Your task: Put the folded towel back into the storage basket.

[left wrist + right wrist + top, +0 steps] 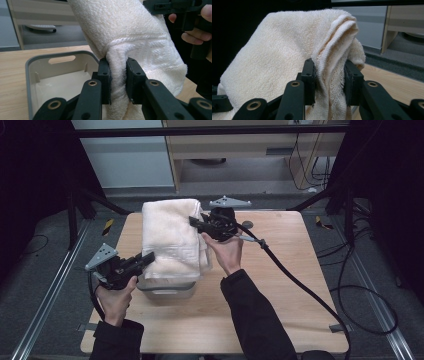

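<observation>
Closest to me in the left gripper view, the black jaws of the left gripper (118, 80) are clamped on a thick fold of the cream towel (135, 37), and just behind them I see the grey plastic bin (28, 75) with its handle slot, standing on the desk (12, 60). From the high view, I hold the towel folded and lifted over this bin (165, 292), which sits near the front of the desk (280, 320); the left gripper (145, 260) takes the near corner and the right gripper (197, 224) takes the far edge. In the right gripper view its jaws are also closed on a bunched edge of the towel (287, 50), with the cloth squeezed between the pads. I judge that the step in hand is carrying the folded towel to put it down into the bin. For the next move I think both hands must go down together and stay level, so the fold does not open, and the towel must be centred inside the walls before I let the jaws go apart. One side of the towel hangs past the rim, so I would shift it a little first.
</observation>
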Demonstrator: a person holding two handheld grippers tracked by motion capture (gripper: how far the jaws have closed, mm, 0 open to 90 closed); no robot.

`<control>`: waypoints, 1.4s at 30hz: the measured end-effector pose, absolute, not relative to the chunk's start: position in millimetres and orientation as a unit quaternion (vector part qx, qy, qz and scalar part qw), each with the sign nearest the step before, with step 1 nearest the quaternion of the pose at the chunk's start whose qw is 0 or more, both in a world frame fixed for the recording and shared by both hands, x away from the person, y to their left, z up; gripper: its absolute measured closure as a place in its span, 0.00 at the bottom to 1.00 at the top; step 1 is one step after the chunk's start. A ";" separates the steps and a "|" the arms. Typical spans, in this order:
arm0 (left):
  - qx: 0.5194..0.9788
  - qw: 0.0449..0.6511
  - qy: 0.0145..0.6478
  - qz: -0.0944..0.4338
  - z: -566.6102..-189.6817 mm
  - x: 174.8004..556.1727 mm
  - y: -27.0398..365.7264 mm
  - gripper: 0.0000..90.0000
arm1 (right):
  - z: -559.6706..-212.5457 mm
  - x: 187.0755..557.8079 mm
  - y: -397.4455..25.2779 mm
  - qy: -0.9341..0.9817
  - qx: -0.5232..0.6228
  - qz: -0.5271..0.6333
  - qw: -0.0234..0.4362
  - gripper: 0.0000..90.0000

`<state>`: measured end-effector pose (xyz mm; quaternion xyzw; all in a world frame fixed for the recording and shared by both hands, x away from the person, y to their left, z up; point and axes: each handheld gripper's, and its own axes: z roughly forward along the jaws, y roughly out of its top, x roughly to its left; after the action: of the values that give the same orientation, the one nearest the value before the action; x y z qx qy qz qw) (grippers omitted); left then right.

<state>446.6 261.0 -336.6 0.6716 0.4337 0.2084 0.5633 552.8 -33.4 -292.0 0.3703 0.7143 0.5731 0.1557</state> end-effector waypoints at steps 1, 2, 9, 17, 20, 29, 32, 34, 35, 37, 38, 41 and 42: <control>0.672 0.562 0.435 0.209 -336.5 447.0 262.7 0.84 | -291.6 553.8 -29.3 0.716 0.369 0.572 0.157 0.75; 0.672 0.561 0.436 0.208 -336.4 447.7 264.3 0.84 | -291.4 554.3 -27.4 0.716 0.367 0.572 0.158 0.75; 0.670 0.554 0.446 0.213 -338.1 450.7 276.7 0.84 | -294.6 558.8 -12.9 0.717 0.368 0.572 0.154 0.75; 0.666 0.548 0.455 0.222 -341.8 453.6 282.2 0.84 | -299.0 564.6 -2.1 0.717 0.368 0.570 0.157 0.75; 0.665 0.544 0.460 0.227 -344.4 455.4 283.5 0.84 | -301.1 567.3 1.8 0.719 0.368 0.568 0.158 0.75; 0.665 0.532 0.470 0.230 -352.6 461.8 287.0 0.84 | -309.6 573.2 8.3 0.724 0.368 0.562 0.157 0.75; 0.667 0.529 0.471 0.231 -356.4 464.5 287.2 0.84 | -314.3 577.4 10.1 0.725 0.371 0.559 0.156 0.75; 0.668 0.525 0.474 0.231 -359.8 466.8 287.7 0.84 | -315.4 578.2 10.8 0.725 0.371 0.559 0.156 0.75; 0.668 0.524 0.476 0.229 -361.3 468.0 288.3 0.84 | -317.6 579.4 11.8 0.726 0.372 0.556 0.156 0.75; 0.670 0.521 0.478 0.229 -363.6 469.5 288.7 0.84 | -321.5 581.4 13.6 0.729 0.373 0.552 0.158 0.74; 0.671 0.517 0.479 0.229 -364.8 470.2 288.6 0.84 | -322.9 582.2 14.3 0.729 0.374 0.551 0.157 0.74; 0.673 0.511 0.481 0.232 -366.9 471.8 288.8 0.84 | -328.4 585.1 16.9 0.732 0.377 0.546 0.158 0.74; 0.674 0.509 0.483 0.232 -367.9 472.6 289.4 0.84 | -329.5 585.5 17.5 0.732 0.378 0.545 0.157 0.74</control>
<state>472.6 289.4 -367.9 0.6738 0.4825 0.2324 0.5091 585.5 17.5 -329.5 0.3785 0.7318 0.5448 0.1566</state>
